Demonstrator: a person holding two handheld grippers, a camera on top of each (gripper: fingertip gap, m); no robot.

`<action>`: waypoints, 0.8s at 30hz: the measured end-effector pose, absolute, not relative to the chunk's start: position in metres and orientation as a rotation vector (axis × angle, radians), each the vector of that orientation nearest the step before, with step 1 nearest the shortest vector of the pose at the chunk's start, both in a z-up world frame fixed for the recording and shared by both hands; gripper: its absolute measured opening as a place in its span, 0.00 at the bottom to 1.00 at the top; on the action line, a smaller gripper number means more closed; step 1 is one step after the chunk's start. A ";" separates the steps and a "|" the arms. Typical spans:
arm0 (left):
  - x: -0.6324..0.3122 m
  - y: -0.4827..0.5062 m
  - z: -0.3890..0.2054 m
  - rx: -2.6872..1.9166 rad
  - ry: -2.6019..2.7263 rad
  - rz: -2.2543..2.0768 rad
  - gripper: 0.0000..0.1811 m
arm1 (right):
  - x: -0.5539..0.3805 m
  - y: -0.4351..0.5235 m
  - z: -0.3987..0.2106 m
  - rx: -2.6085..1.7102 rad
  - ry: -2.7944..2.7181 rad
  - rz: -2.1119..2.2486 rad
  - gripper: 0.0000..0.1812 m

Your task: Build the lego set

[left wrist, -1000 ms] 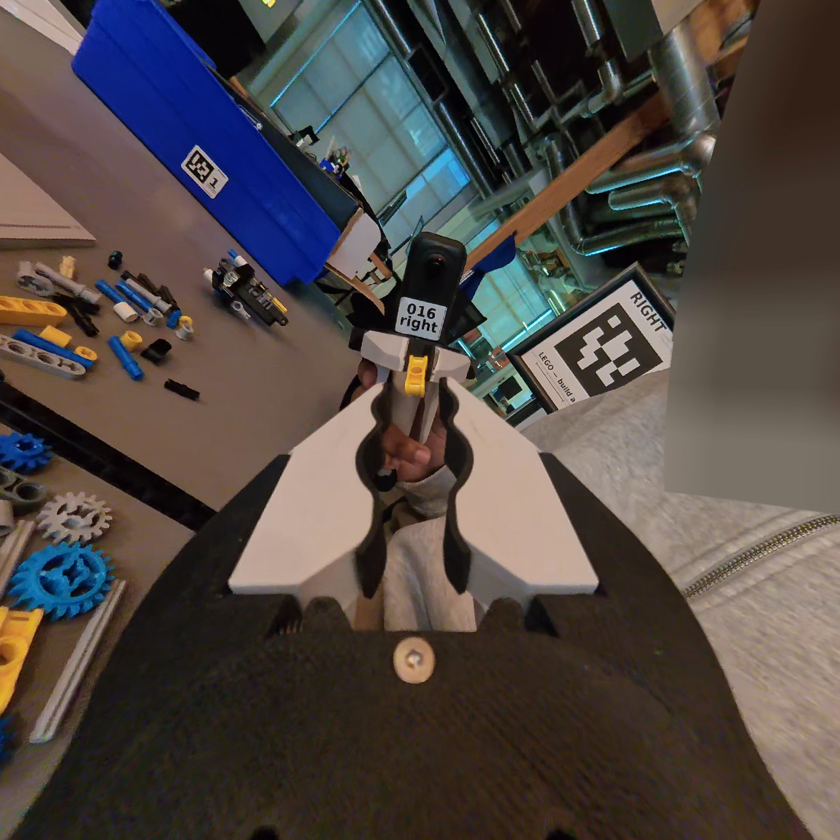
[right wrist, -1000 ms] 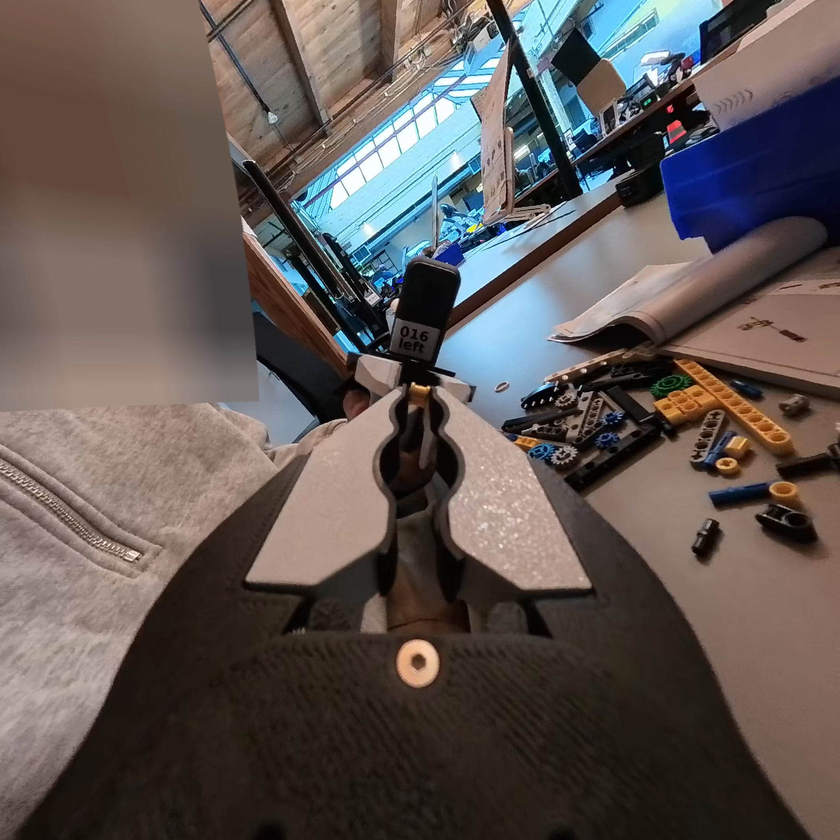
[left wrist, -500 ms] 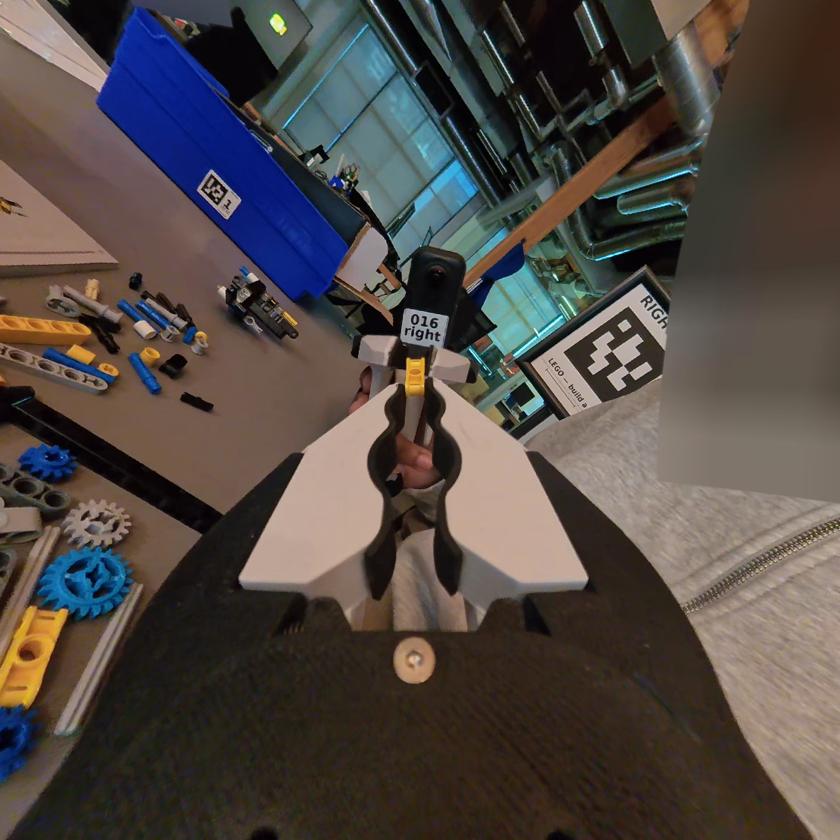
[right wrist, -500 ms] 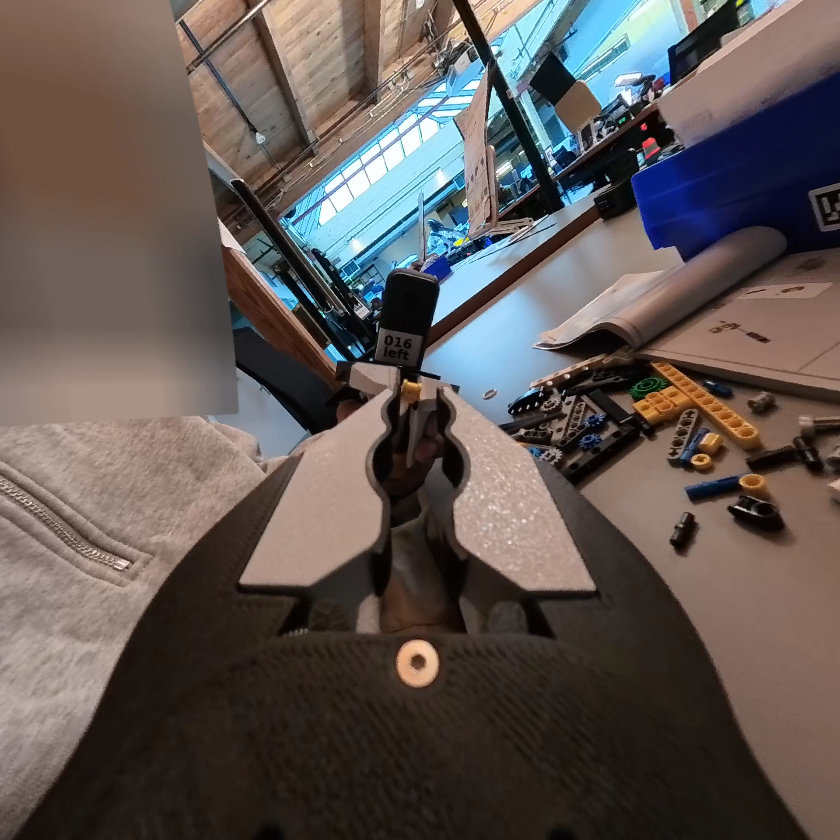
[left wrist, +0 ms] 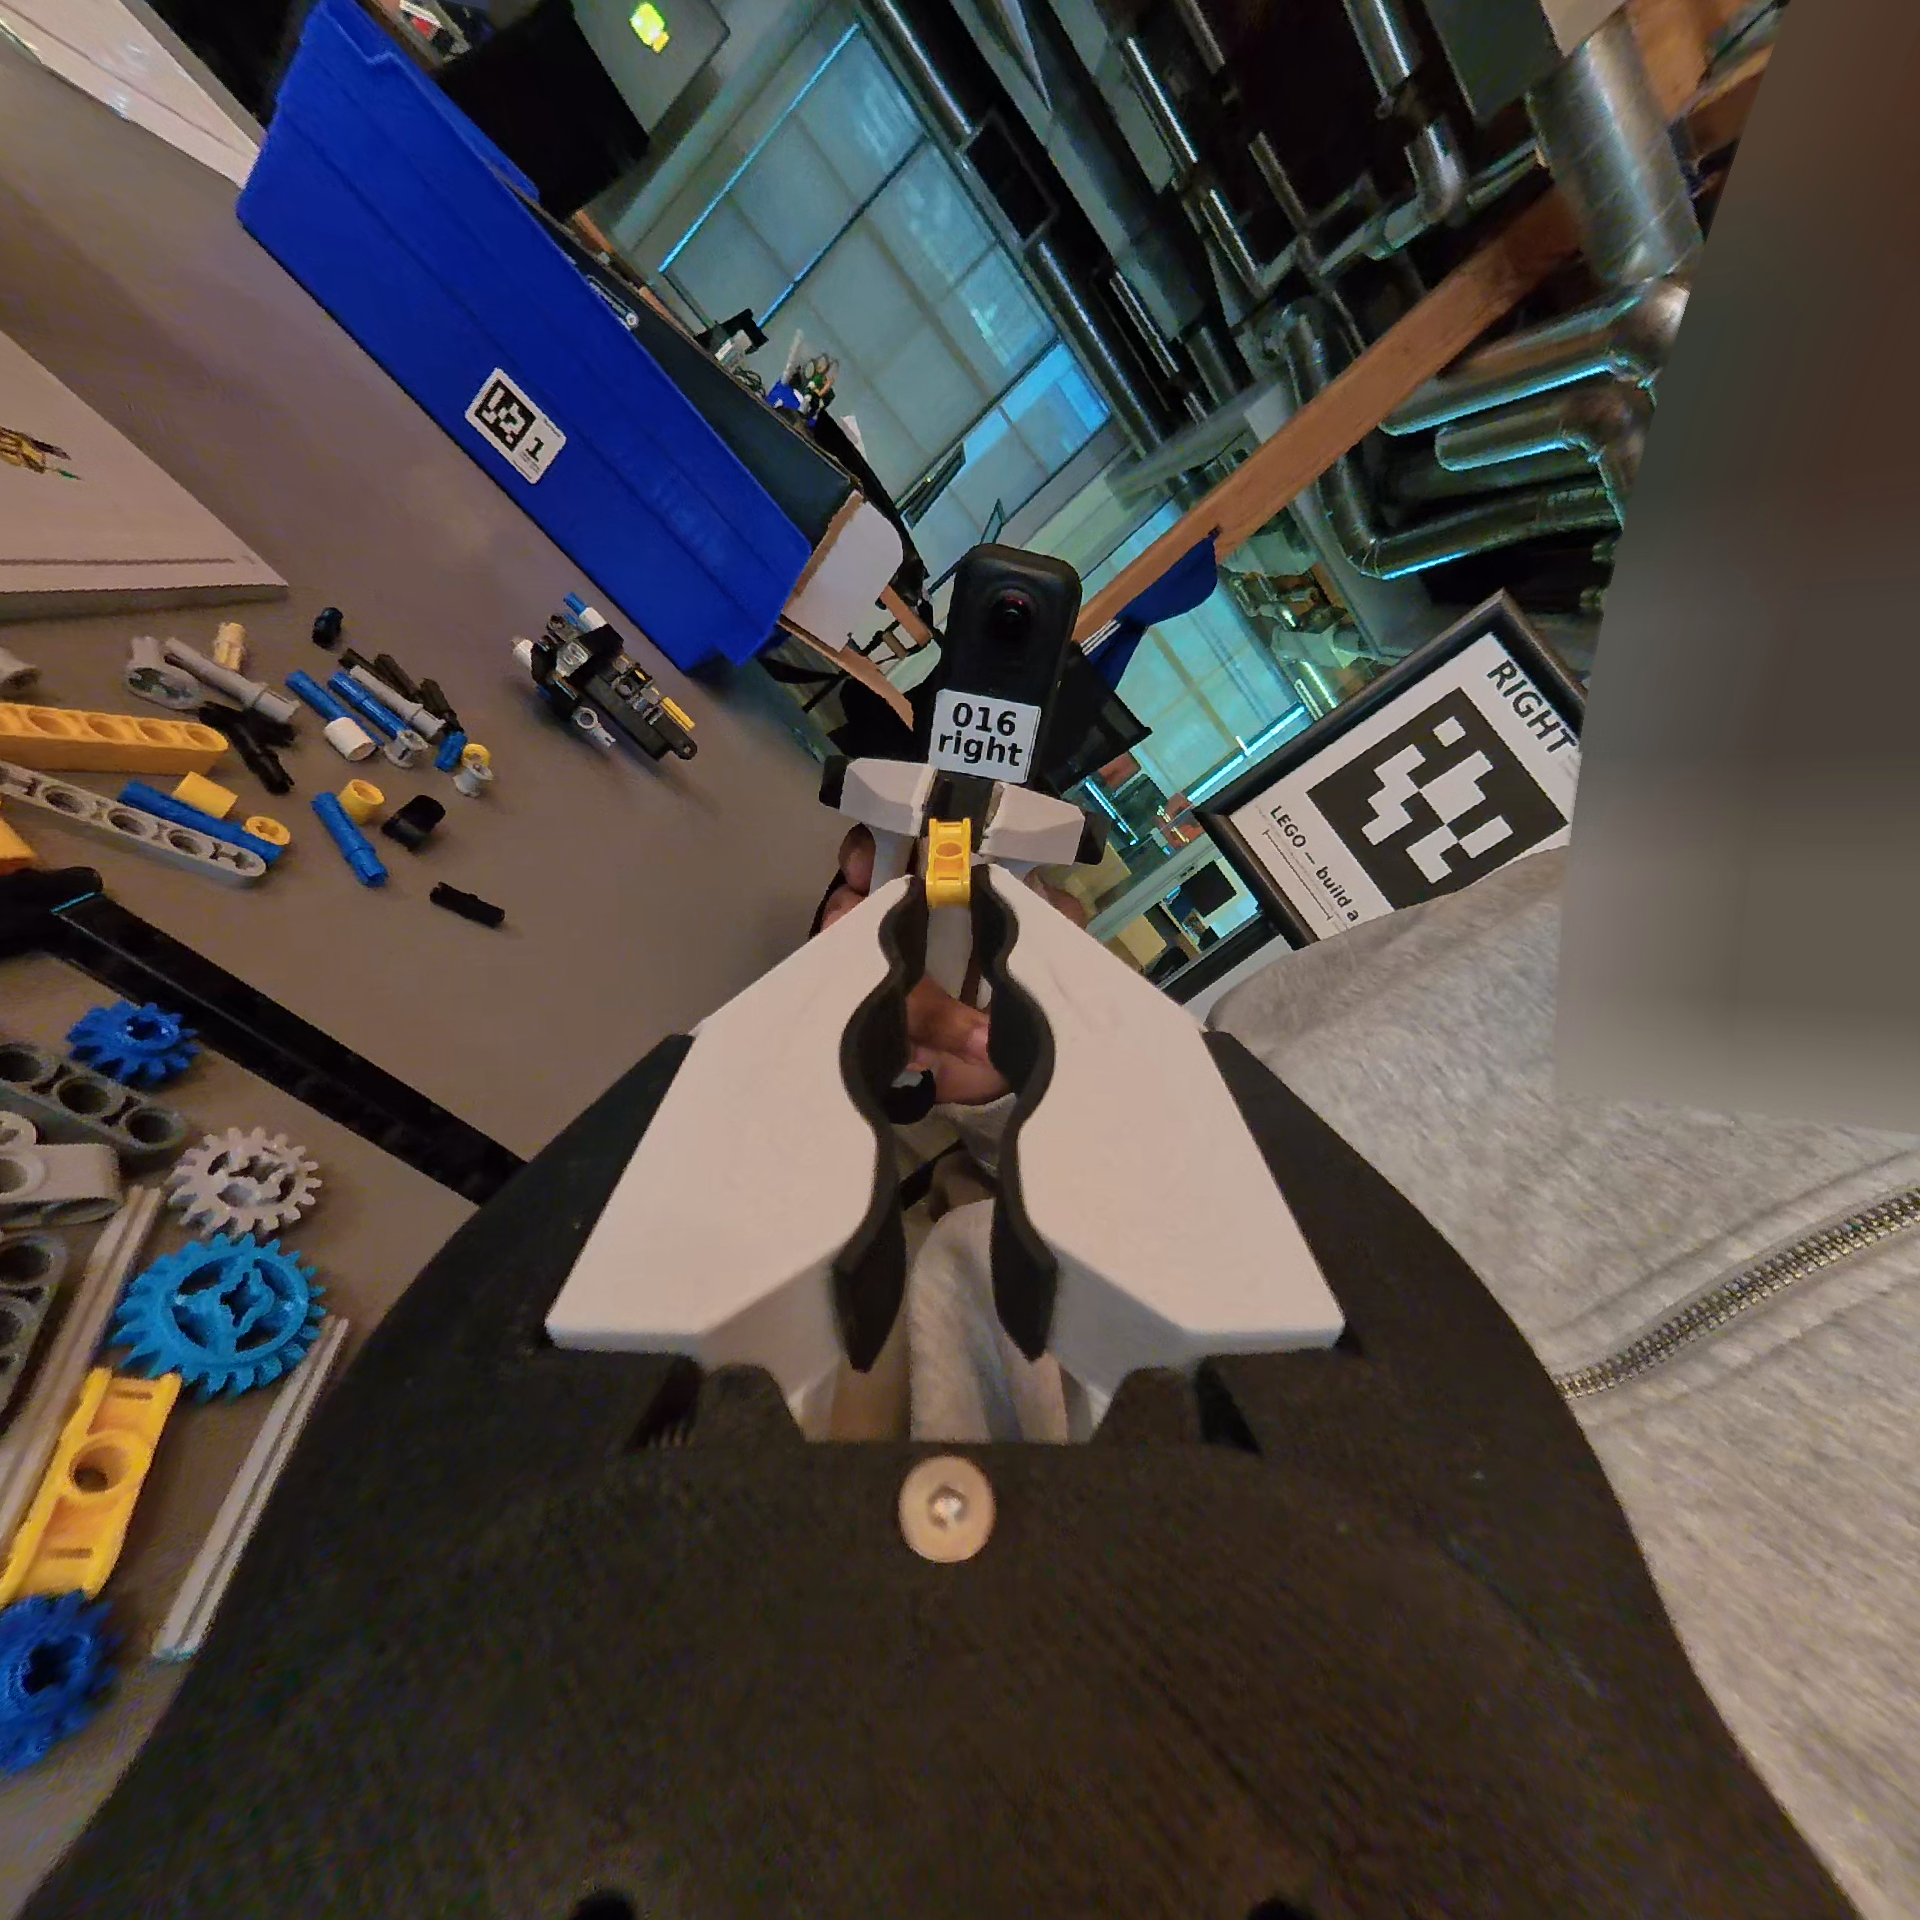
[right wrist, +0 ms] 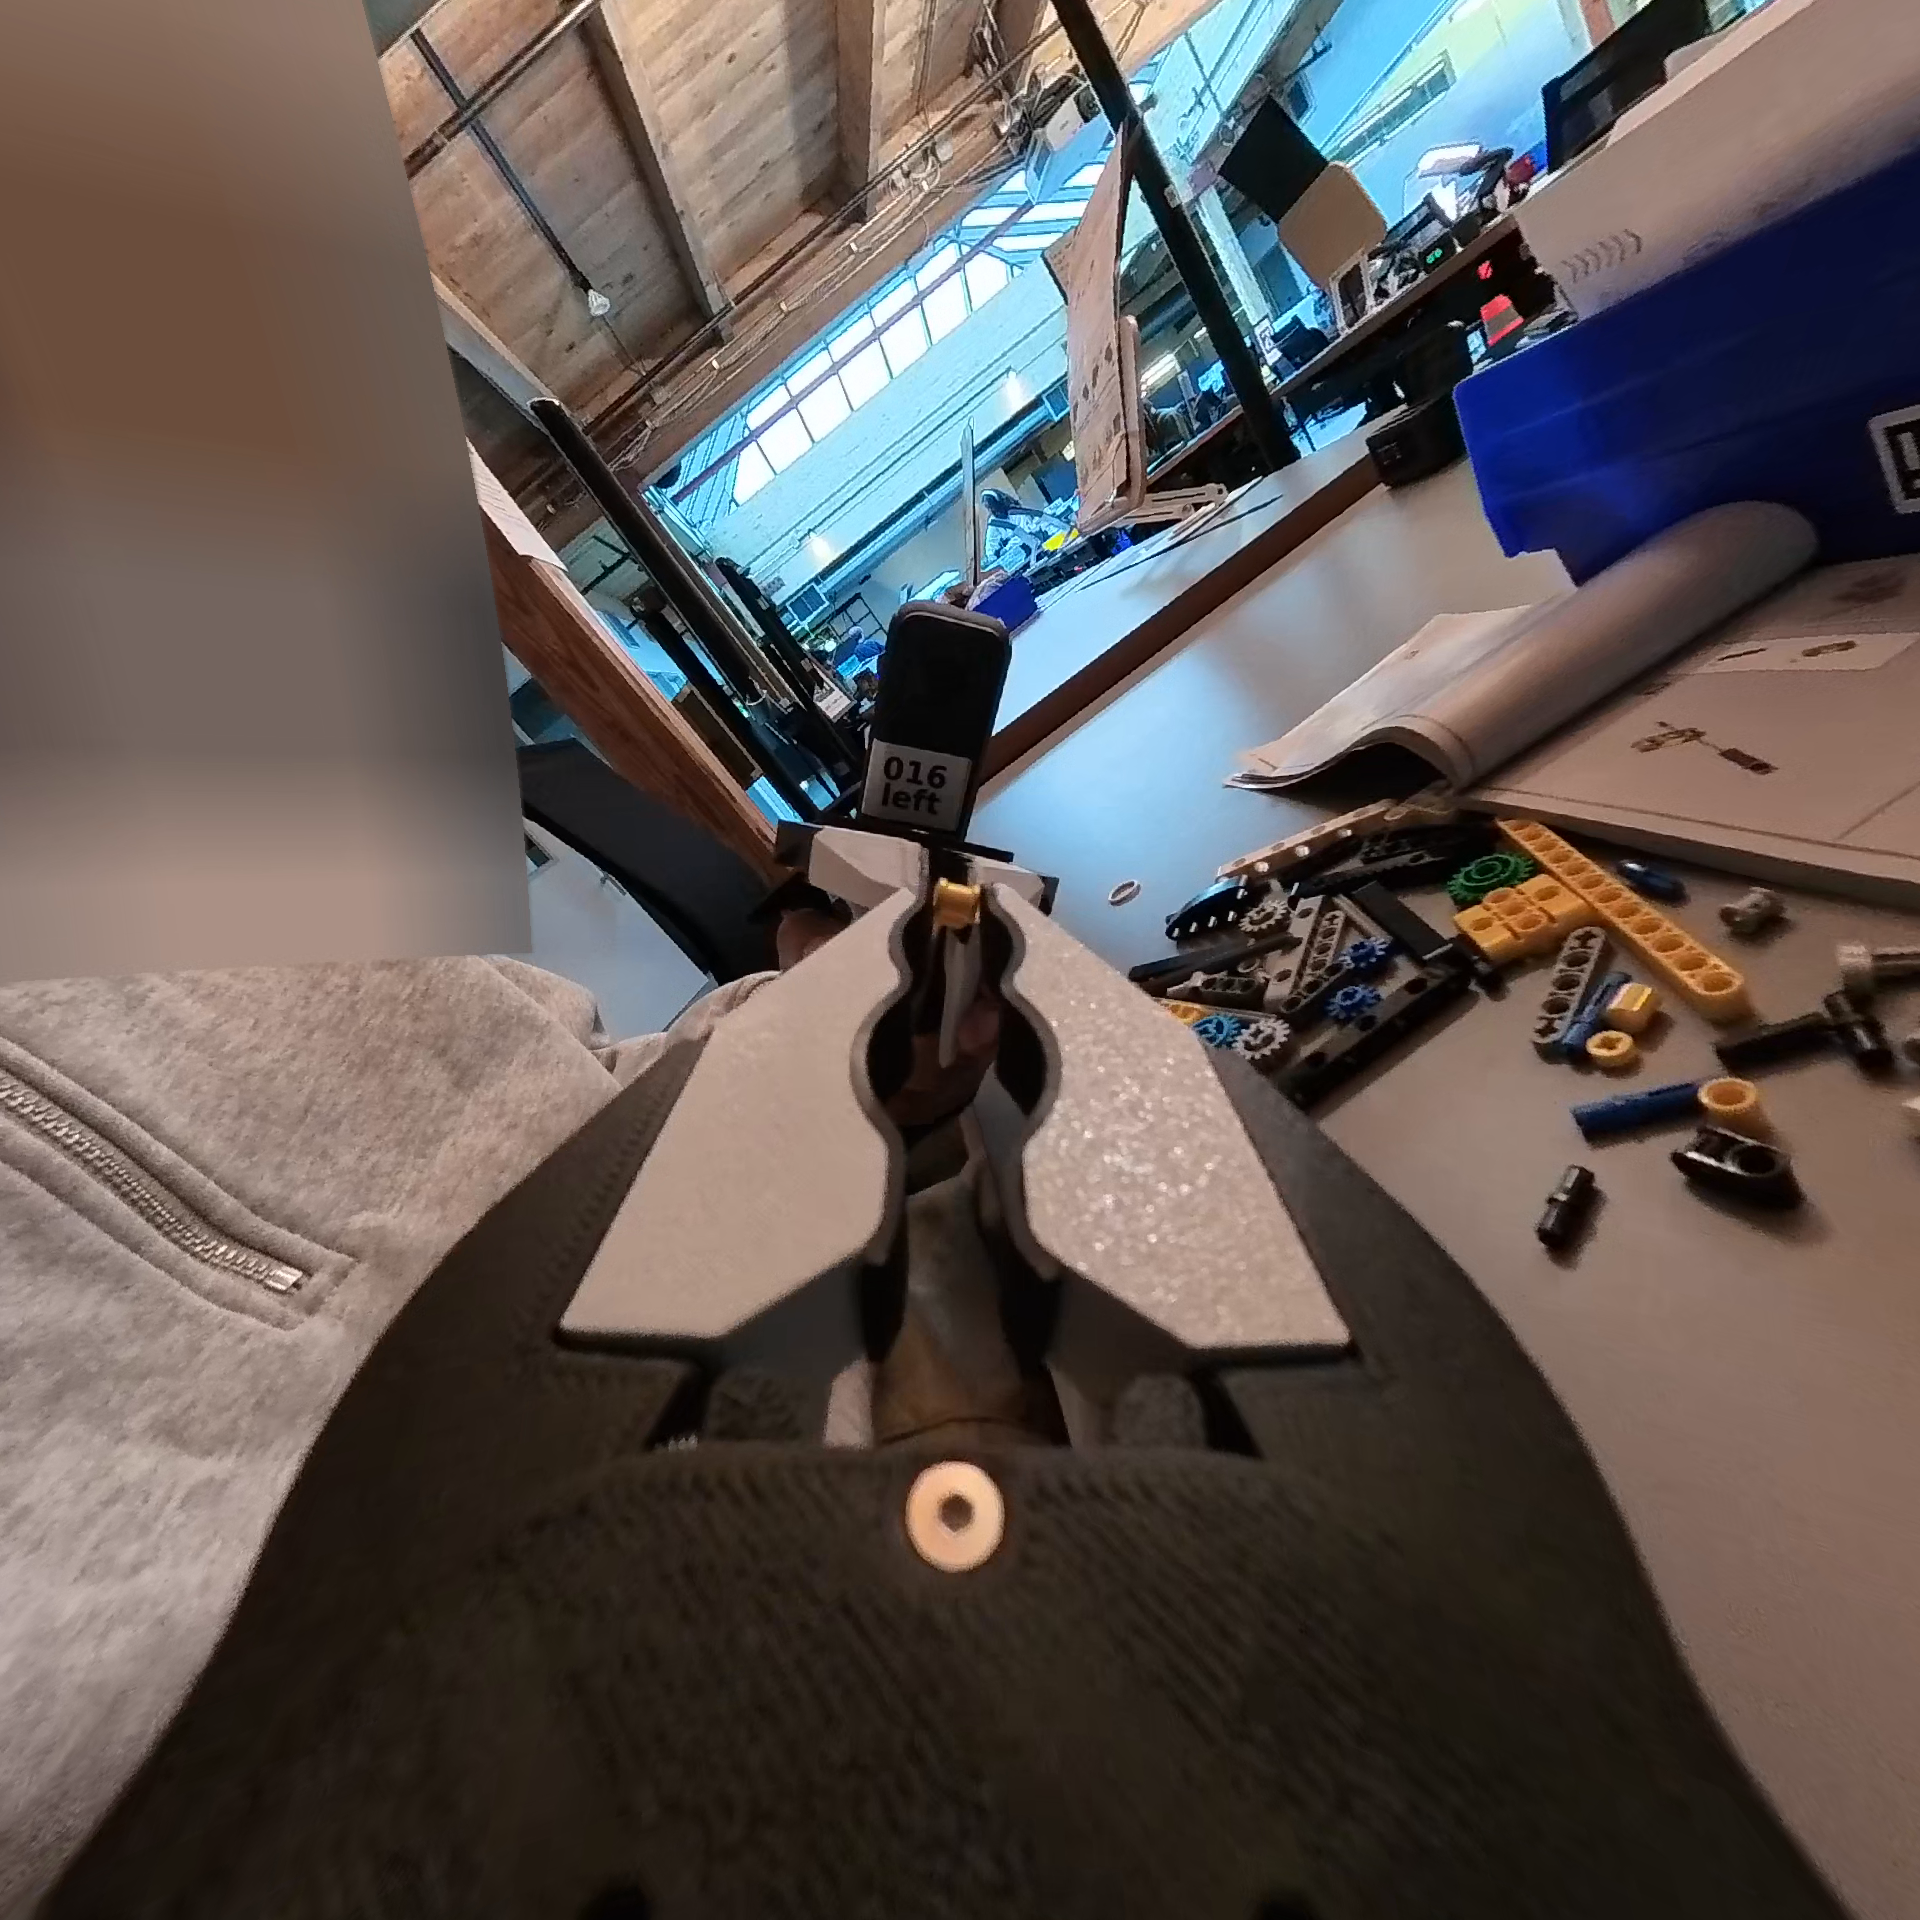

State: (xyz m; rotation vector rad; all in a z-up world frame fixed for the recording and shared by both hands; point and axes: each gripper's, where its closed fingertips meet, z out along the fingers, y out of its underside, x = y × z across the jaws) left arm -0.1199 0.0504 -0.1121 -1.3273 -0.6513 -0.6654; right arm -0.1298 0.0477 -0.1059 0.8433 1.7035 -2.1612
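Where left gripper (left wrist: 948, 909) meets right gripper (right wrist: 956, 920) | yellow connector (left wrist: 948, 862), long axis upright

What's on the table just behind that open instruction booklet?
Behind the instruction booklet stands a blue bin on the grey table. The booklet's curled page covers the bin's lower edge, so what lies between them cannot be seen.

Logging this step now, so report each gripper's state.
Left gripper: jaws nearly closed; whether they grip anything cannot be told.
Right gripper: jaws closed on a small yellow piece at the tips.
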 end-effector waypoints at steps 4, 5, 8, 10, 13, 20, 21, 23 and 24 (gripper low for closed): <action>-0.119 0.051 -0.111 -1.332 -0.640 -0.662 0.04 | -0.129 0.048 -0.105 0.835 1.685 -2.153 0.03; -0.118 0.051 -0.111 -1.337 -0.632 -0.657 0.04 | -0.128 0.048 -0.104 0.830 1.675 -2.150 0.03; -0.117 0.051 -0.110 -1.344 -0.619 -0.635 0.04 | -0.127 0.048 -0.103 0.824 1.648 -2.143 0.03; -0.117 0.051 -0.110 -1.340 -0.620 -0.638 0.04 | -0.127 0.048 -0.103 0.826 1.630 -2.137 0.03; -0.117 0.051 -0.109 -1.333 -0.621 -0.641 0.04 | -0.128 0.048 -0.103 0.829 1.614 -2.129 0.03; -0.119 0.050 -0.109 -1.329 -0.623 -0.632 0.04 | -0.128 0.048 -0.105 0.835 1.617 -2.118 0.03; -0.119 0.050 -0.109 -1.330 -0.623 -0.633 0.04 | -0.128 0.048 -0.105 0.835 1.615 -2.117 0.03; -0.118 0.050 -0.109 -1.330 -0.623 -0.636 0.04 | -0.128 0.048 -0.105 0.835 1.613 -2.115 0.03; -0.118 0.050 -0.109 -1.330 -0.623 -0.638 0.04 | -0.128 0.048 -0.105 0.834 1.611 -2.114 0.03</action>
